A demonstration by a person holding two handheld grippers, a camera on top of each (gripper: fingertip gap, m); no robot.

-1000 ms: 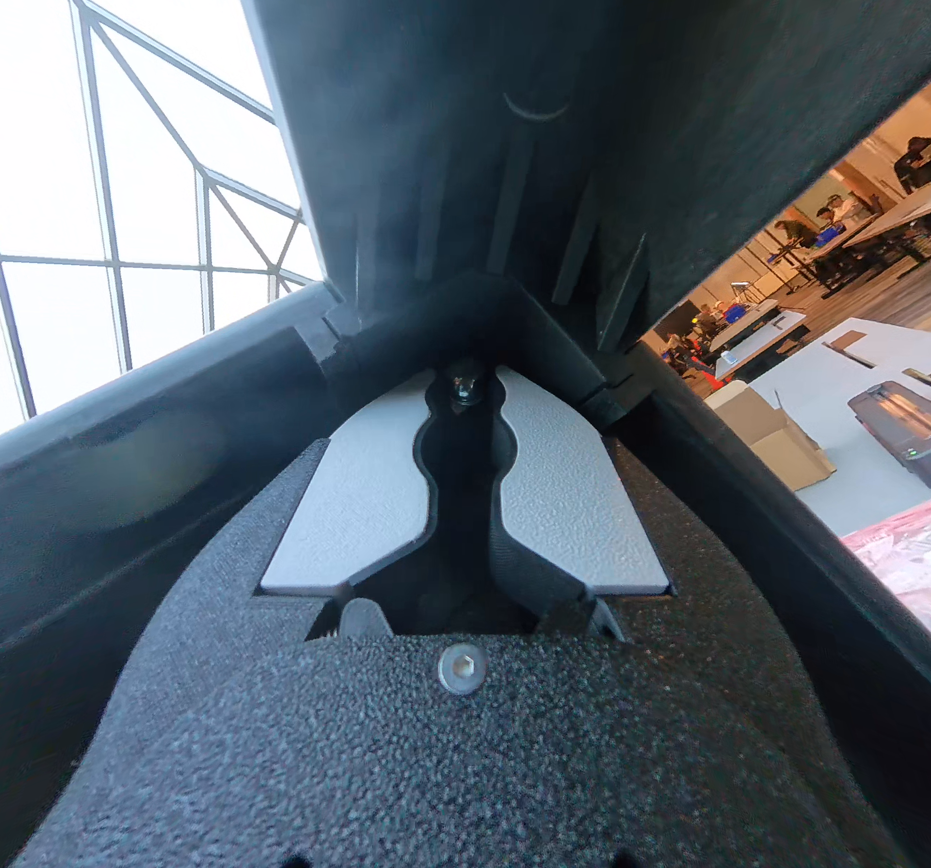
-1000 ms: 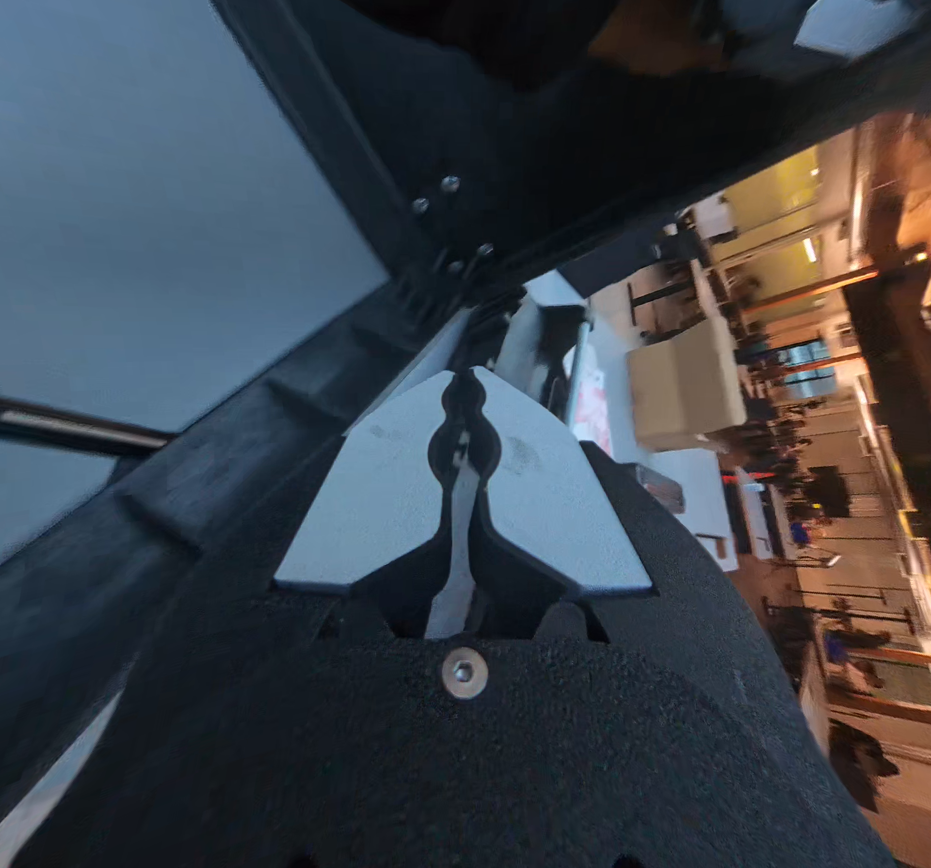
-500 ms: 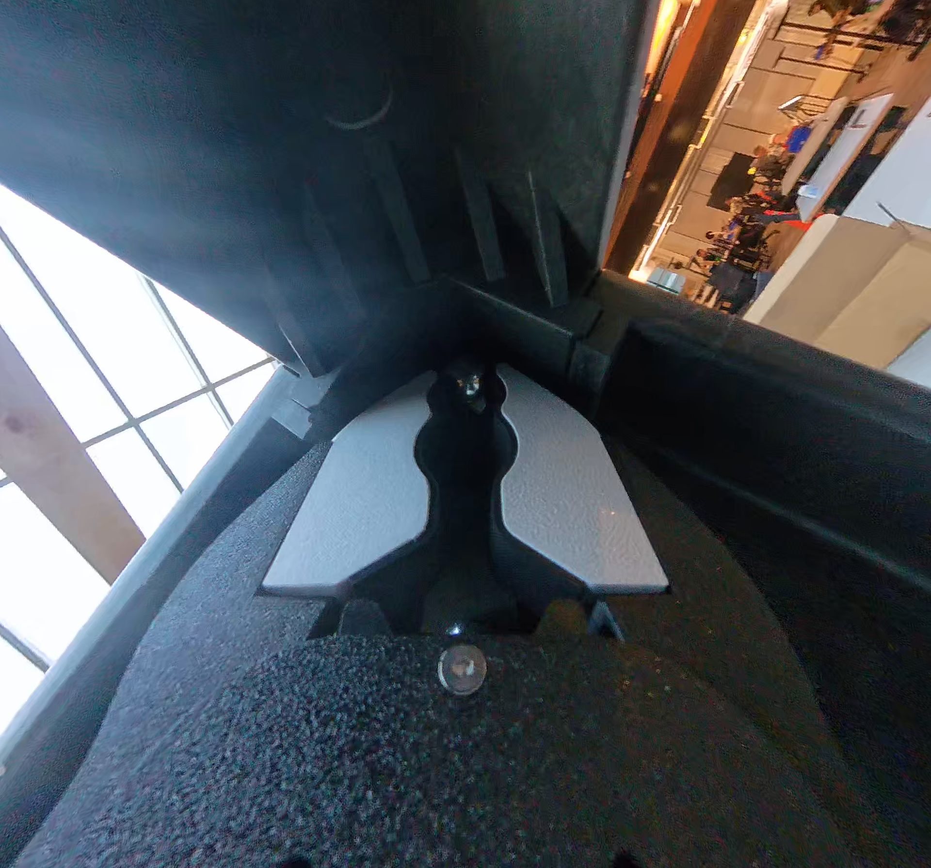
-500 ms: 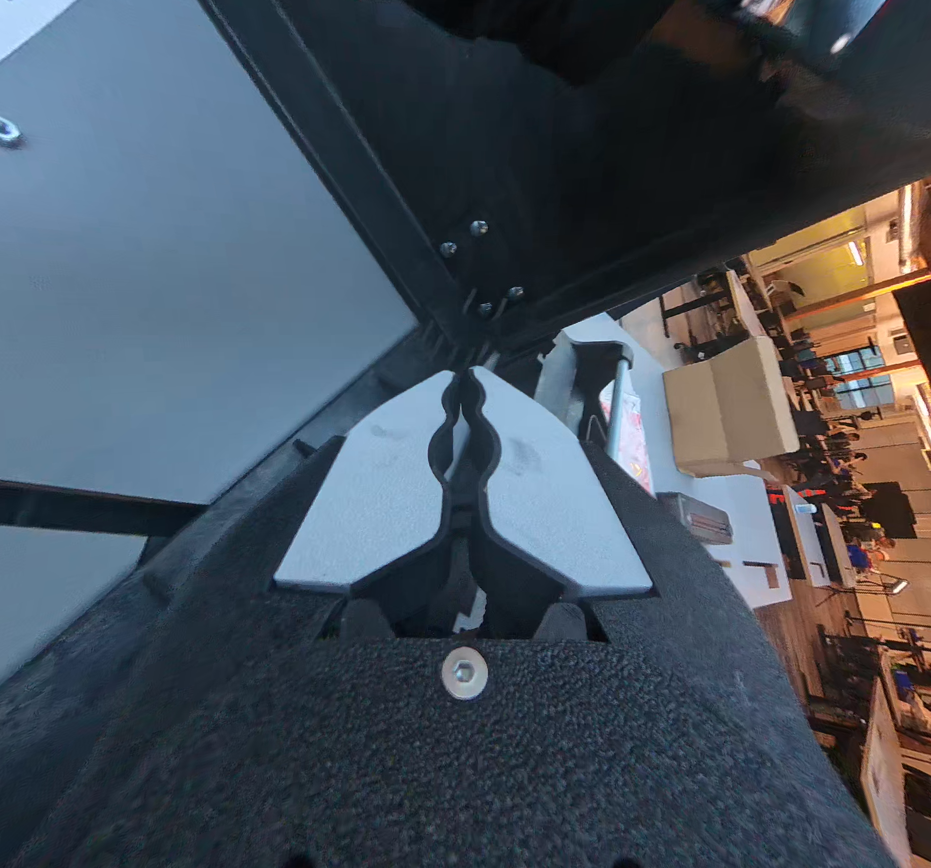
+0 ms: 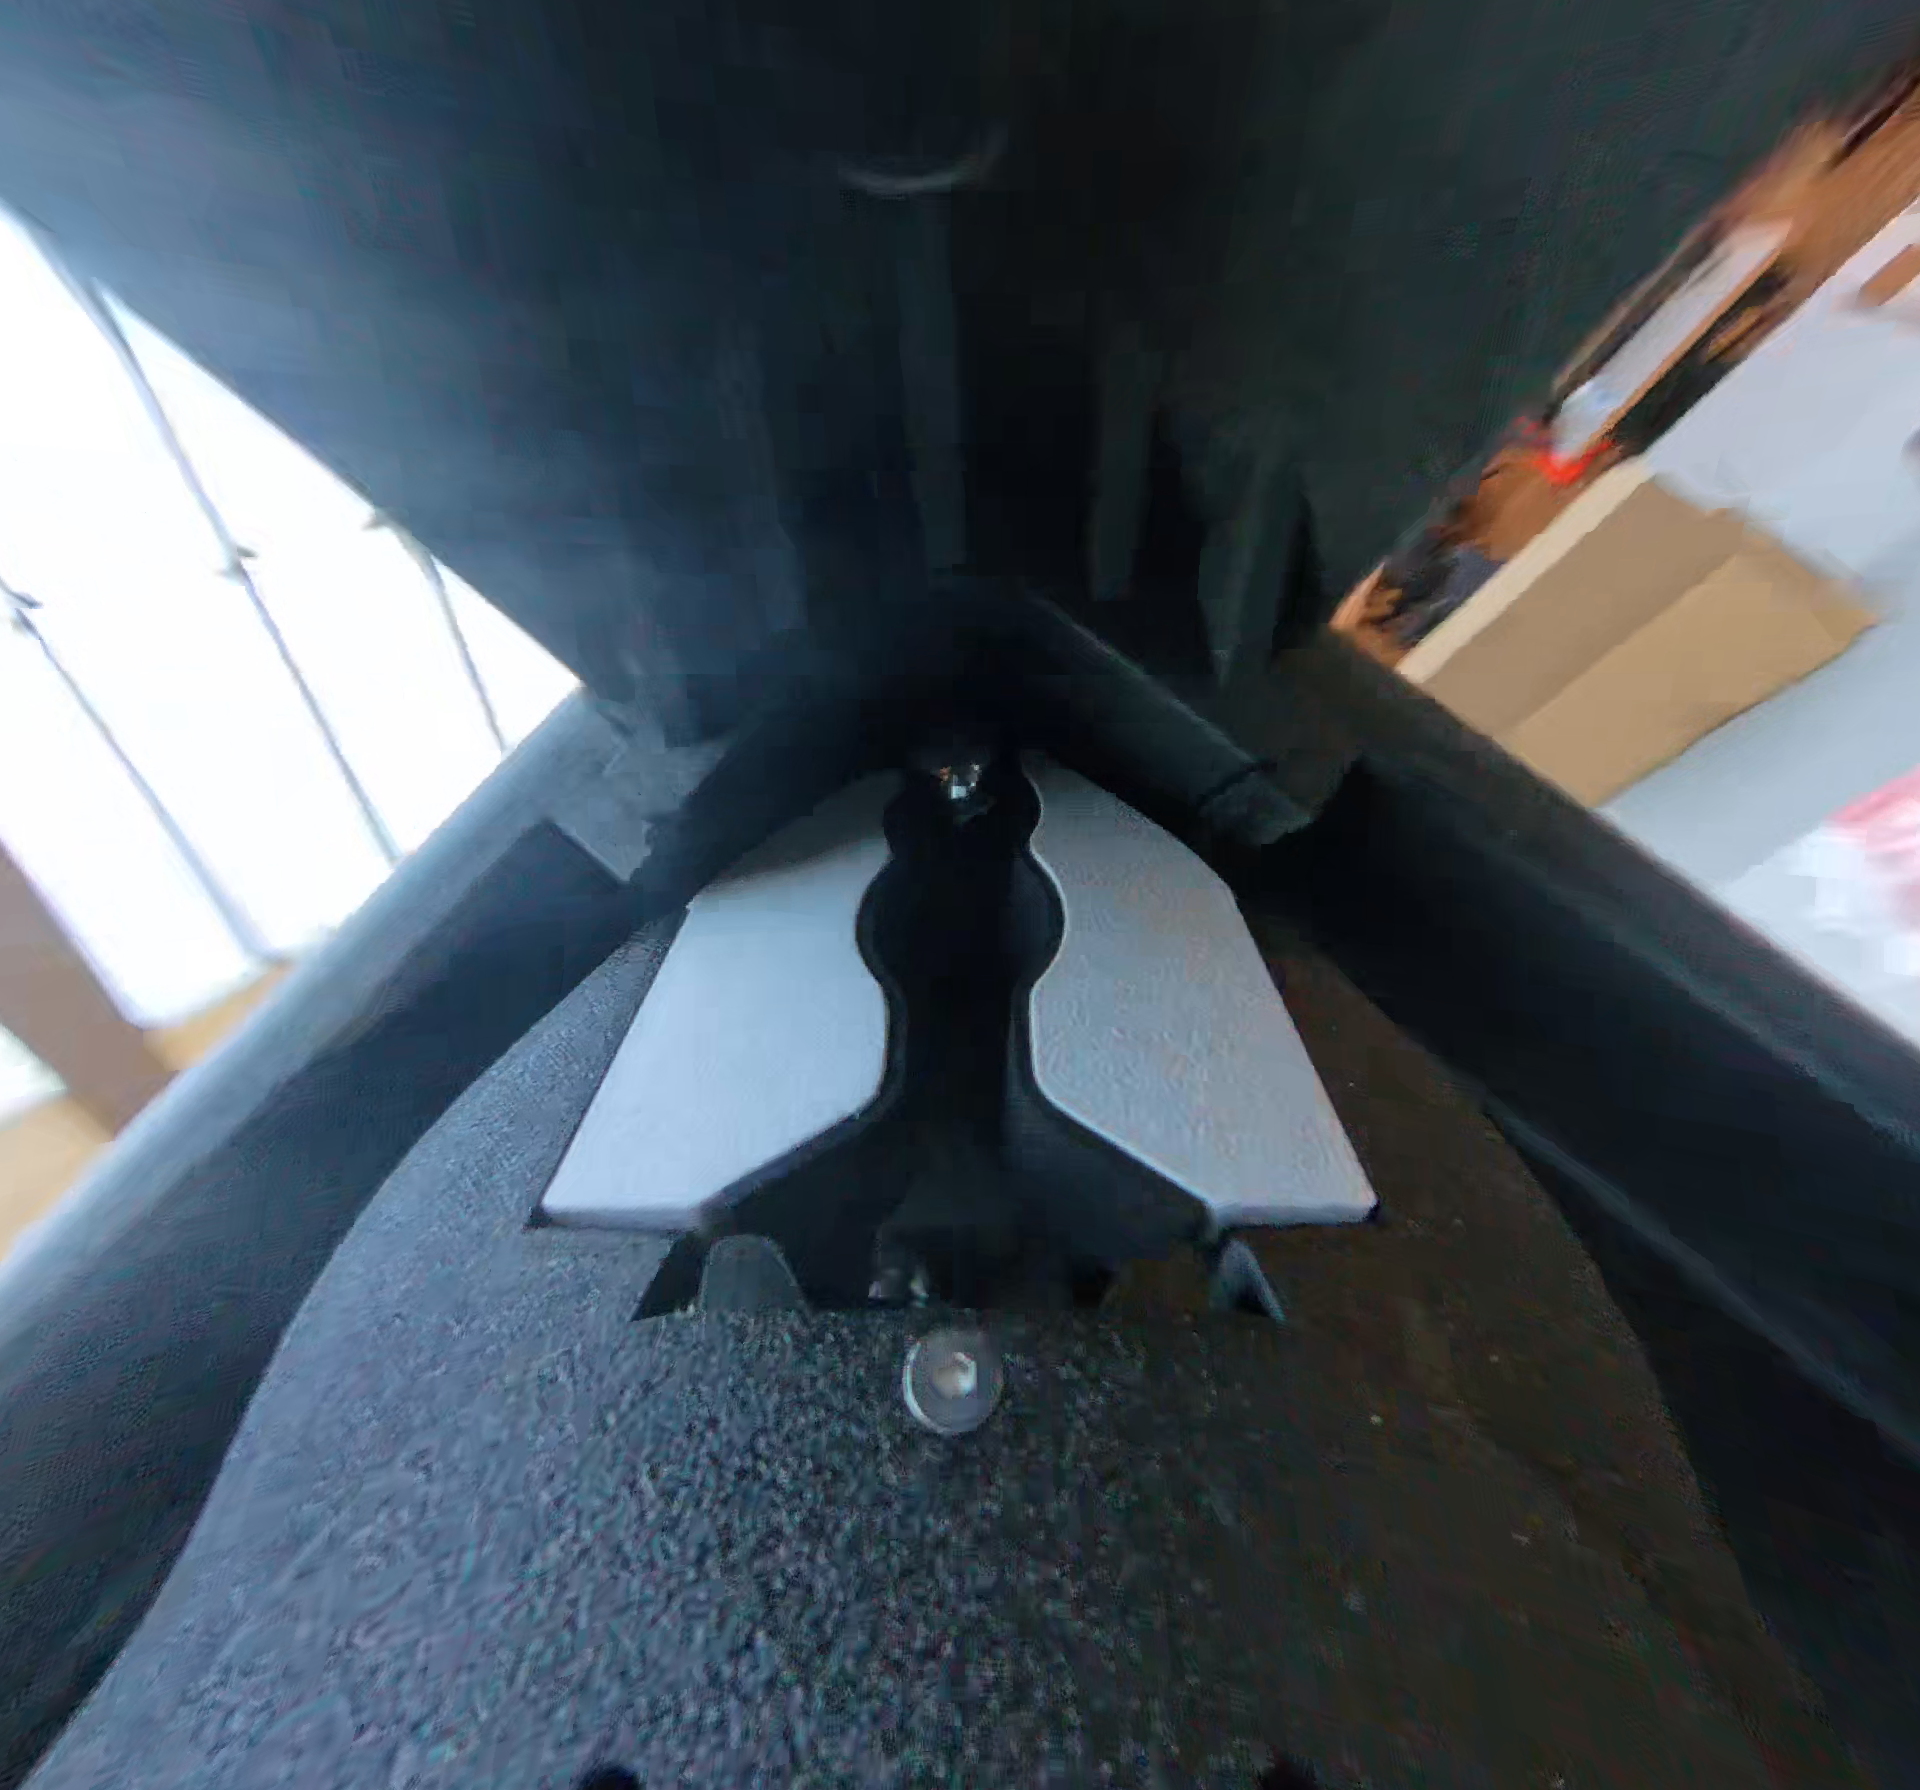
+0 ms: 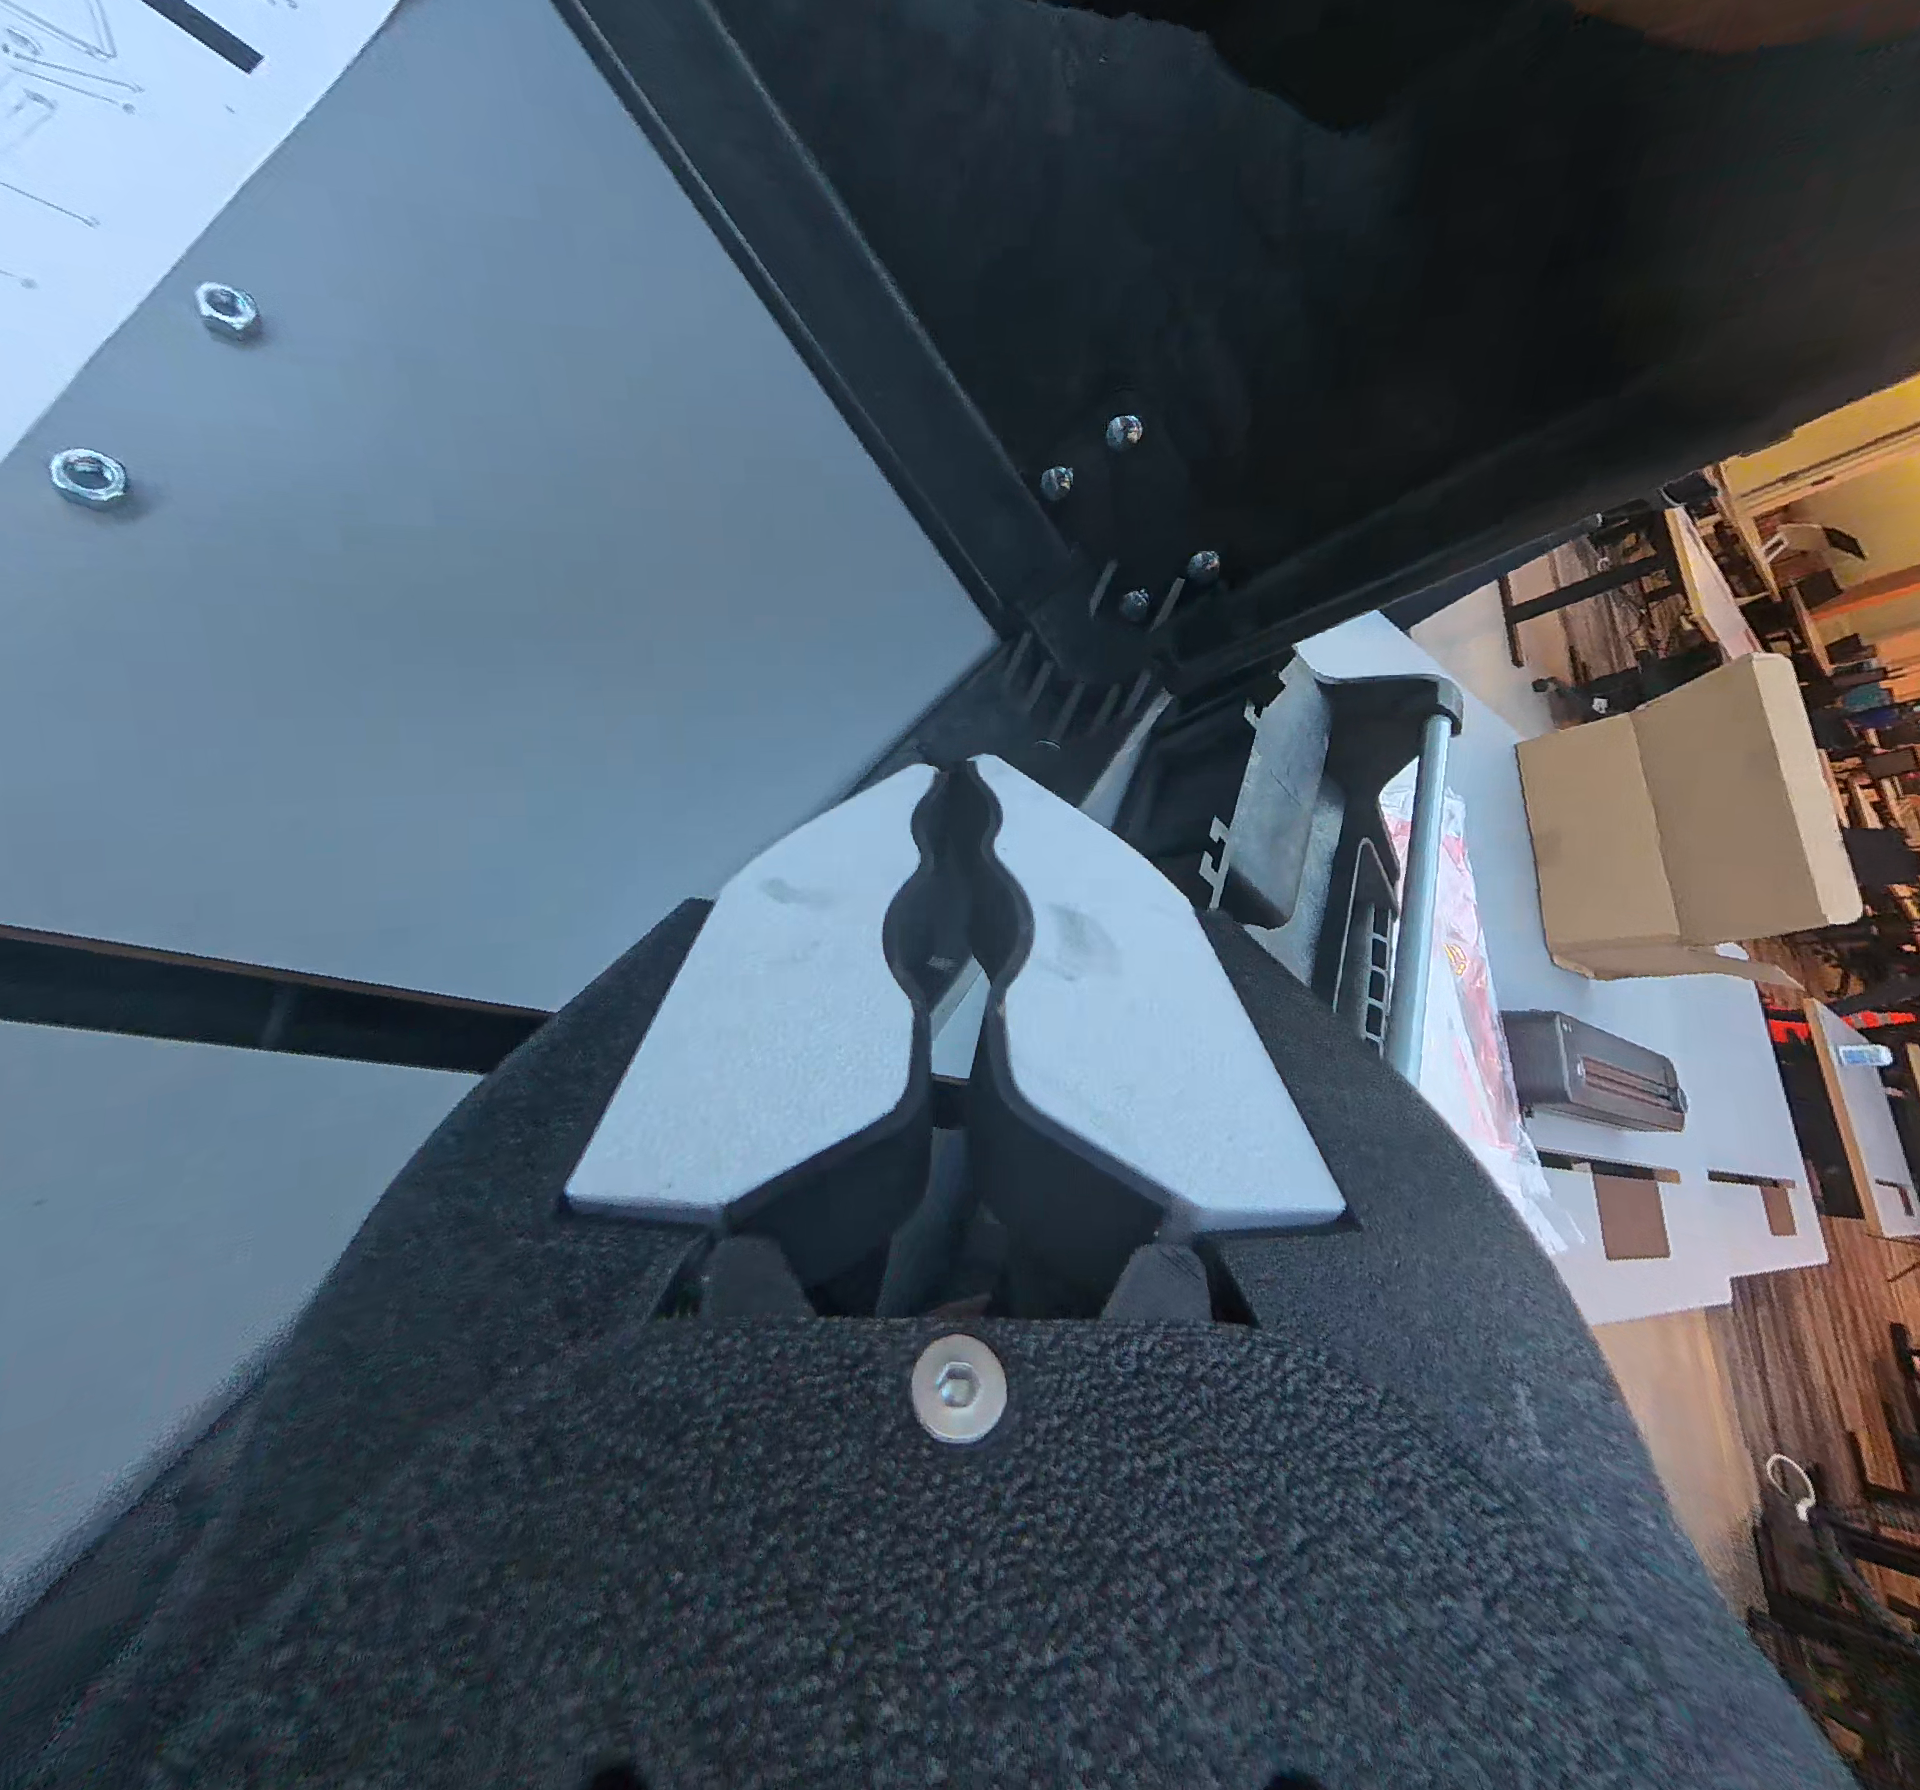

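Observation:
My left gripper is pushed into the inner corner of a black plastic frame. Its tips are shut on a small shiny metal screw in that corner. The picture is blurred. My right gripper is shut with its tips touching, and nothing shows between them. It sits just below the outer corner of a black frame that carries several small screws. Two loose metal nuts lie on the grey tabletop to the left.
A printed sheet of paper lies at the table's far left. A grey and black metal part with a steel rod, a cardboard box and a small black device stand to the right. The box and bright windows show in the left wrist view.
The left view has rolled while the gripper stays shut on the screw in the corner. The right view has shifted, bringing the nuts and paper into sight. Neither gripper opened.

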